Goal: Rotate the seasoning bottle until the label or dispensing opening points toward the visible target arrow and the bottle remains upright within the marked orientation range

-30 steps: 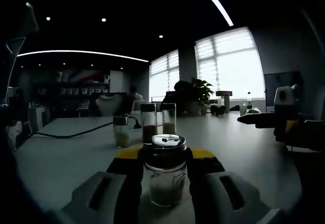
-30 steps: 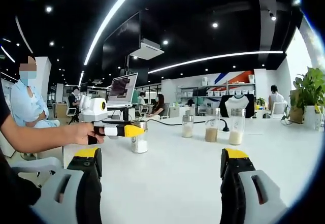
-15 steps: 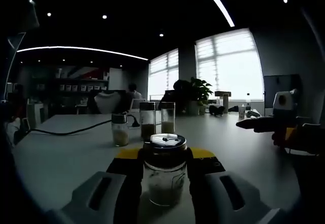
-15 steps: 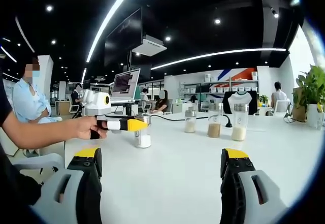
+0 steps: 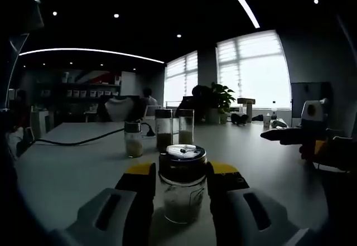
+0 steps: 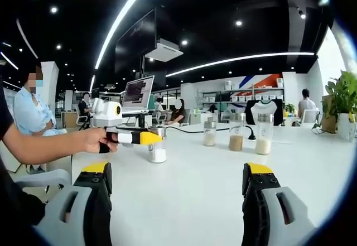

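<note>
Left gripper view: the left tongs (image 5: pixel 182 184) clamp the upright seasoning bottle (image 5: pixel 182 183) on the table (image 5: pixel 72 162); the right tongs (image 6: pixel 176 193) stand wide, empty. Rotation seems underway; next, a level twist toward an arrow I cannot see.

No text, label, brand or number can be read in either view.

The seasoning bottle (image 5: pixel 182 187) between the left gripper's jaws shows clear glass and a dark cap with no legible print, and the three jars behind it (image 5: pixel 158 135) are likewise unmarked as far as can be told. In the right gripper view the laptop screen (image 6: pixel 137 93) carries rows of bright lines too small to read, and the boxes on the far shelf (image 6: pixel 254 98) are only pale blurs.
</note>
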Demonstrator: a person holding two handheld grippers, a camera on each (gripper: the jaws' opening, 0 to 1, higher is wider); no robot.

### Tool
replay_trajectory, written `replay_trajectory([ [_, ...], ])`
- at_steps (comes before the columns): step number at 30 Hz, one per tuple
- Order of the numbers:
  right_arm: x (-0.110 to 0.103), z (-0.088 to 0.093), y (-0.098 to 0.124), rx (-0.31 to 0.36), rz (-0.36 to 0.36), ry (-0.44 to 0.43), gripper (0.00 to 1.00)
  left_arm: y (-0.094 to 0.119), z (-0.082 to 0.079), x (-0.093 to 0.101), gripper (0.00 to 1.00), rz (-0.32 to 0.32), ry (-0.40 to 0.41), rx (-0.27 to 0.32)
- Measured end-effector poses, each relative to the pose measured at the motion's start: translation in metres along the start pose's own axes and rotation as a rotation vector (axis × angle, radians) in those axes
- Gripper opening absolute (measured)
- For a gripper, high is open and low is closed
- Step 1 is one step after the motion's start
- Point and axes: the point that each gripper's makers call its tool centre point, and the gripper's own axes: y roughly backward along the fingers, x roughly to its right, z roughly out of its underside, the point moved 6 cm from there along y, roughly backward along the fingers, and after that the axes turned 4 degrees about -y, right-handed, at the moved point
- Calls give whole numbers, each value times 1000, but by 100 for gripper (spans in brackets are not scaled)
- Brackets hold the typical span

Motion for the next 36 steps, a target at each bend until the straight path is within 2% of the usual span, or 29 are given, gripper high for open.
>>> replay_trajectory([
  [2,0,1,0,-3,-1,-2,99,1,0,1,58,-5,-6,-4],
  [7,0,3,-1,-12,0,-9,99,9,-7,8,70,-14,23,1],
  [10,-1,2,-3,-15,-1,-13,99,12,-5,16,84,-21,55,-64],
  [11,0,2,-4,-16,-3,-14,99,12,-6,19,90,-22,46,-61],
  [14,1,3,-5,-26,-4,-12,99,18,-11,29,97,-21,31,-38],
  [19,6,2,-5,-24,-4,-32,99,26,-15,39,100,-33,18,-23],
  [24,12,-4,-6,-14,1,-27,99,34,-12,49,100,-43,-24,-46],
  [26,14,-5,-7,-14,3,-26,99,37,-13,51,100,-57,-32,-36],
  [29,17,-6,-9,-18,4,-20,99,43,-15,53,100,-73,-5,-1],
  [36,24,-7,-13,-15,6,-16,99,50,-10,58,100,-91,0,6],
])
